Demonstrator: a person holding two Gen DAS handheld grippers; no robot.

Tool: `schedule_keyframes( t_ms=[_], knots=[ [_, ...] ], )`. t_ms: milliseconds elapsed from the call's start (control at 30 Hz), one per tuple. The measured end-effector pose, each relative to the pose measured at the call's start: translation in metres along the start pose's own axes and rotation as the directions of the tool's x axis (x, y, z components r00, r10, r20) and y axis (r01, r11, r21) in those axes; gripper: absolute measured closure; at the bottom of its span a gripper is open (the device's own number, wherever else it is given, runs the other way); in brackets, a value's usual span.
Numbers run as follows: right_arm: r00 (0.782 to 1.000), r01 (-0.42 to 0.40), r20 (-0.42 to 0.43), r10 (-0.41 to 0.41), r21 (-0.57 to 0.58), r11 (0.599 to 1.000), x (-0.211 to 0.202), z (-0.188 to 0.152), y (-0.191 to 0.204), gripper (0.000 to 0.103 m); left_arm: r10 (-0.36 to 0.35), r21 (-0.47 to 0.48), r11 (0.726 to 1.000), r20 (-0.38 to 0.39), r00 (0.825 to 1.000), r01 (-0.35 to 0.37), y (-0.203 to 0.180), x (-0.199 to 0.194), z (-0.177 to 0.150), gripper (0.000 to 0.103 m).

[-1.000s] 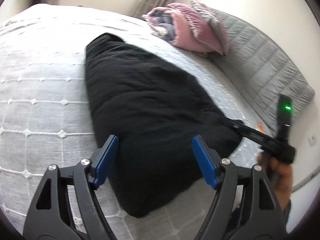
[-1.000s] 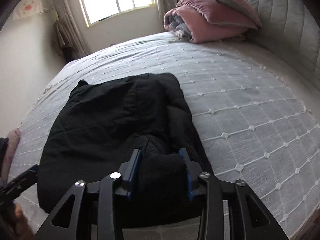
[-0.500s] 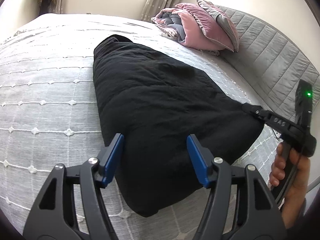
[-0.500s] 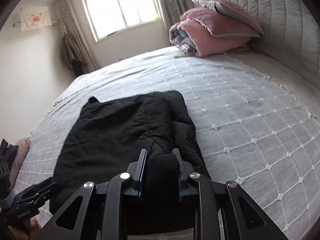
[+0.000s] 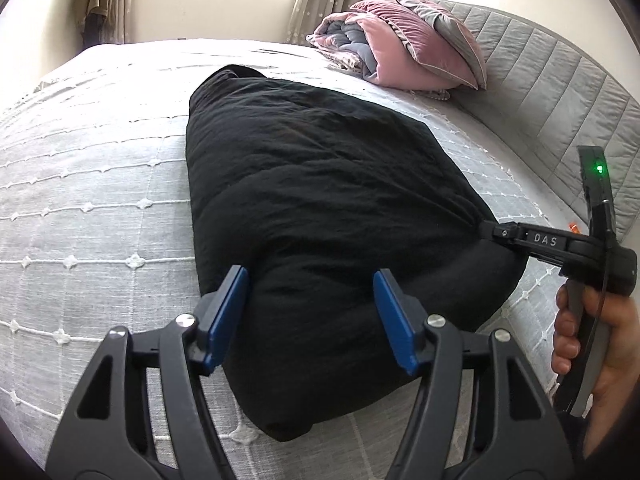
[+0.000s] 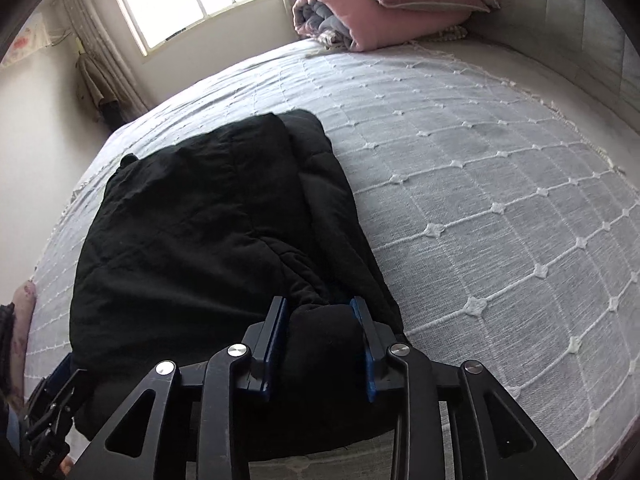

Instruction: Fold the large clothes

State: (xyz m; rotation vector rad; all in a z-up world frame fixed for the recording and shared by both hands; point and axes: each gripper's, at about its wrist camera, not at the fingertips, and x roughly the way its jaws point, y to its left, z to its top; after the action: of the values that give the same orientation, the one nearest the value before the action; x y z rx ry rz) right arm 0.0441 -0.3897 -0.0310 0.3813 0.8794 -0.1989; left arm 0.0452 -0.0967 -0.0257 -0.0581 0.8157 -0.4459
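The left gripper (image 5: 310, 316) stands wide open over the near corner of a black padded coat (image 5: 320, 200) on a grey bedspread (image 5: 92, 208), its blue pads either side of the cloth but clamping nothing. Across the same view, the right gripper (image 5: 486, 229) pinches the coat's far corner, cloth drawn taut toward it. The coat lies lengthwise on the bed, already doubled into a thick, puffy oblong; a pink quilt (image 5: 384, 44) sits well apart by the headboard (image 5: 560, 92).

From the right wrist, the right gripper (image 6: 320, 336) is closed on a bunched wad of the black coat (image 6: 208, 220), jaws narrowed but held apart by the bulk. Layered edges along the coat's right side suggest sleeves or sides are folded in (the seams are hard to read in black). What appears left is a final fold end to end, with the left corner not yet gripped.
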Motion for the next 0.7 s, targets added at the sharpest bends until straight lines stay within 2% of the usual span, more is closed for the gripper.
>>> schedule_keyframes(
  t_ms=[33, 100, 200, 233, 300, 367, 400, 467, 533, 567, 600, 667, 700],
  knots=[
    [1.0, 0.006, 0.026, -0.006, 0.001, 1.0, -0.008, 0.001, 0.002, 0.066, -0.011, 0.0, 1.0, -0.008, 1.0, 0.011, 0.001, -0.002, 0.002, 0.037],
    [0.995, 0.0, 0.103, 0.0, -0.001, 1.0, -0.029, 0.001, 0.006, 0.064, -0.083, -0.053, 0.995, -0.032, 0.996, 0.081, 0.015, -0.009, 0.013, 0.037],
    [0.974, -0.039, 0.221, 0.048, -0.042, 0.998, -0.062, -0.003, 0.015, 0.063, -0.202, -0.191, 0.961, 0.0, 0.979, 0.198, 0.049, -0.021, 0.027, 0.037],
    [0.967, -0.061, 0.244, 0.076, -0.067, 0.996, -0.07, -0.006, 0.02, 0.063, -0.205, -0.211, 0.956, 0.013, 0.979, 0.203, 0.056, -0.024, 0.031, 0.037],
    [0.959, -0.097, 0.255, 0.121, -0.103, 0.99, -0.077, -0.011, 0.027, 0.063, -0.167, -0.222, 0.96, 0.025, 0.986, 0.168, 0.069, -0.026, 0.04, 0.037],
    [0.947, -0.088, 0.297, 0.122, -0.128, 0.988, -0.087, -0.013, 0.032, 0.063, -0.144, -0.224, 0.964, 0.023, 0.989, 0.145, 0.073, -0.024, 0.044, 0.037],
    [0.937, -0.083, 0.329, 0.122, -0.128, 0.988, -0.092, -0.012, 0.033, 0.063, -0.137, -0.226, 0.964, 0.02, 0.99, 0.138, 0.074, -0.02, 0.045, 0.037],
    [0.898, -0.131, 0.407, 0.167, -0.114, 0.985, -0.111, -0.013, 0.03, 0.063, -0.119, -0.22, 0.969, -0.007, 0.993, 0.115, 0.069, -0.009, 0.044, 0.037],
    [0.878, -0.158, 0.439, 0.192, -0.112, 0.981, -0.117, -0.014, 0.028, 0.063, -0.091, -0.193, 0.978, -0.038, 0.995, 0.082, 0.057, 0.006, 0.04, 0.039],
    [0.878, -0.172, 0.429, 0.214, -0.136, 0.976, -0.115, -0.013, 0.031, 0.063, -0.079, -0.176, 0.982, -0.045, 0.996, 0.07, 0.048, 0.013, 0.038, 0.04],
    [0.888, -0.197, 0.386, 0.251, -0.175, 0.965, -0.109, -0.013, 0.035, 0.063, -0.05, -0.165, 0.985, -0.037, 0.998, 0.043, 0.041, 0.017, 0.034, 0.04],
    [0.925, -0.257, 0.23, 0.303, -0.21, 0.943, -0.083, -0.014, 0.045, 0.063, 0.011, -0.146, 0.989, -0.021, 1.0, -0.014, 0.031, 0.018, 0.032, 0.04],
    [0.951, -0.249, 0.127, 0.281, -0.225, 0.942, -0.063, -0.016, 0.053, 0.063, 0.036, -0.137, 0.99, -0.018, 0.999, -0.038, 0.027, 0.018, 0.032, 0.04]
  ],
)
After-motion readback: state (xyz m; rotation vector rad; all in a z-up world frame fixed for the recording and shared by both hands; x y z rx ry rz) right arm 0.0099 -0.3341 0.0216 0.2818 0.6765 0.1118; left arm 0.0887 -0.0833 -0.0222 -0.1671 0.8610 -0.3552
